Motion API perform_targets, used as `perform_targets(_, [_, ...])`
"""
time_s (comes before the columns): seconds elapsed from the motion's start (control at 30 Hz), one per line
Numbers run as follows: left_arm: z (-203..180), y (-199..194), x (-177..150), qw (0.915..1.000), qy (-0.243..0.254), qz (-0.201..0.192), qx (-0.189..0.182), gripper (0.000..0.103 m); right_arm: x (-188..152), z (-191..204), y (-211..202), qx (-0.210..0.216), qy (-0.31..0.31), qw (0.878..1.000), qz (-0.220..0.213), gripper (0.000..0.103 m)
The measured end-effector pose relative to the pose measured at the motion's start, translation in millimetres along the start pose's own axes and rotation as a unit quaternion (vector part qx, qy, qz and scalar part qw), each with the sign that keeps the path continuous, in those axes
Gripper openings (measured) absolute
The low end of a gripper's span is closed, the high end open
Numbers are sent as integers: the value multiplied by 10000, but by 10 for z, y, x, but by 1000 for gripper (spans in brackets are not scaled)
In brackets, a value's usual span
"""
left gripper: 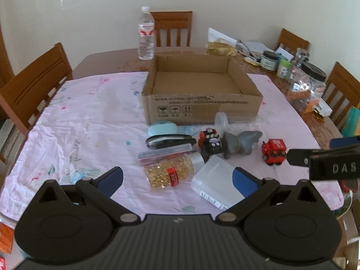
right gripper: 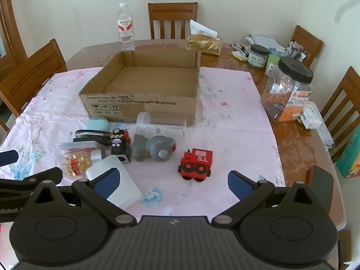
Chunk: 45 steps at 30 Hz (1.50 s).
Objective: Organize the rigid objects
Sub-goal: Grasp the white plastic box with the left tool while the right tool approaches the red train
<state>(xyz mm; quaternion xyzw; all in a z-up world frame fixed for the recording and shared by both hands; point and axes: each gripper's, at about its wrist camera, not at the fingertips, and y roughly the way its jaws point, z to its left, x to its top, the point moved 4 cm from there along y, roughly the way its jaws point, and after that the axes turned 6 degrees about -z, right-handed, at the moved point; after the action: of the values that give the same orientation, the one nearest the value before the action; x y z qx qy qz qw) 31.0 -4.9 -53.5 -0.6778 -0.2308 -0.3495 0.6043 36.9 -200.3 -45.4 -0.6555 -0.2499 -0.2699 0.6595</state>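
On the cloth-covered surface (right gripper: 236,103) an open cardboard box (right gripper: 144,103) stands with nothing visible inside, and the task's things lie clustered just in front of it. Both pairs of jaws are spread wide and hold nothing: the left gripper (left gripper: 177,180) hangs over a clear bottle of yellow beads (left gripper: 168,173) lying on its side and a frosted white container (left gripper: 216,180), whose near corner its right finger hides. The right gripper (right gripper: 173,184) hovers just short of the red toy train (right gripper: 195,164), not touching it. Behind sit a black toy engine (right gripper: 120,146), a grey elephant figure (right gripper: 155,148) and a black stapler (left gripper: 169,140). A pale blue case (left gripper: 162,129) is half hidden behind the stapler; a clear cup (right gripper: 144,121) on its side is hard to outline against the box
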Motion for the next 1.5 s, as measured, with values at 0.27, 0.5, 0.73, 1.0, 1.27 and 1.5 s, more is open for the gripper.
perform_targets(0.27, [-186,203,-153,9970,418,349,-553,102,-92,-244,150,-190,194,9994,205,103])
perform_targets(0.5, [-359,404,-163,9921,811,396,-874,102,-217,-421,237,-294,296,9984,386,103])
perform_targets(0.73, [-486,748,-176,9883,1118,461,-932,102,-309,-547,276,-344,443,9971,506,103])
perform_targets(1.0, [-604,853,-179,9815,1400,455,-1223,102,-370,-666,322,-388,565,9961,562,103])
perform_targets(1.27, [-773,787,-330,9677,1698,861,-1654,102,-350,-717,376,-361,637,9955,609,103])
perform_targets(1.5, [-829,978,-310,9679,1824,780,-1541,94,-334,-710,398,-303,601,9958,617,103])
